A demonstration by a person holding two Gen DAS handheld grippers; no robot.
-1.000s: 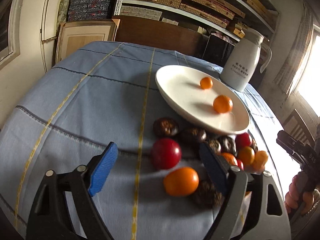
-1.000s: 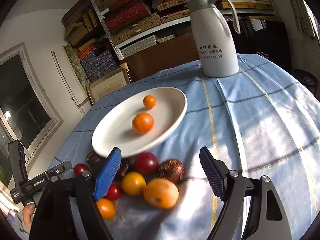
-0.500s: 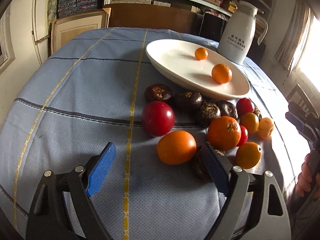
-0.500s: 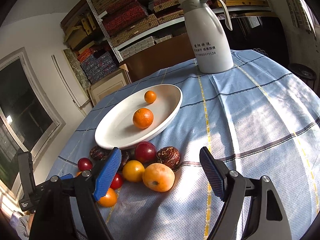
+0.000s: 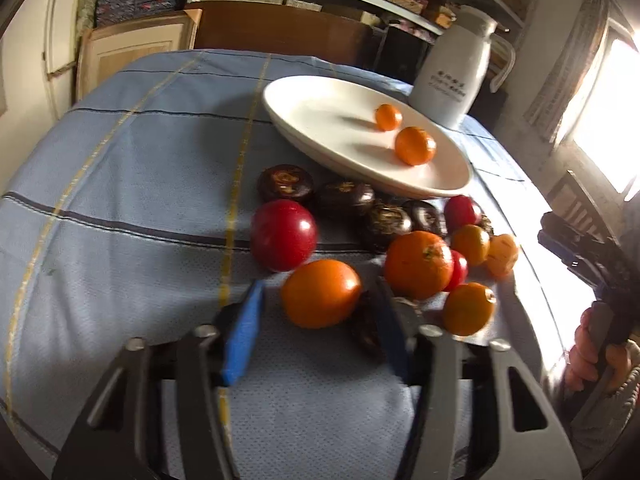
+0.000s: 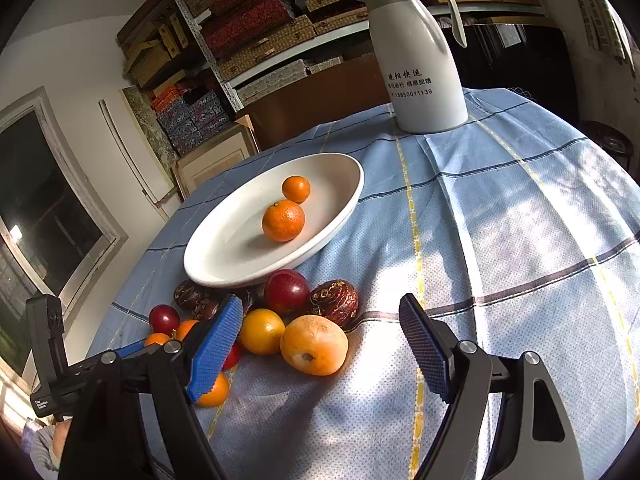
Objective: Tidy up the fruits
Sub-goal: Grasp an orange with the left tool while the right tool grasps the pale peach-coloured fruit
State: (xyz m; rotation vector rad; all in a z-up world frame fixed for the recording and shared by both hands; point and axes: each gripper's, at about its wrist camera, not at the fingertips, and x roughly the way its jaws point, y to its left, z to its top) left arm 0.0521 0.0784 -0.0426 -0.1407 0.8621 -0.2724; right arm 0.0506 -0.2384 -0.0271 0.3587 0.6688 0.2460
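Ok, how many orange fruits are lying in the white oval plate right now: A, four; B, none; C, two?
C: the white oval plate holds just a larger orange fruit and a smaller orange fruit; the rest lie on the blue cloth.

black gripper frames (image 6: 320, 344); blue ridged fingers (image 6: 216, 344)

The fruit pile (image 5: 400, 248) and plate (image 5: 320, 120) are viewed closely from both wrists, angled downward; the plate (image 6: 224, 256) is framed at 11 o'clock from the right.
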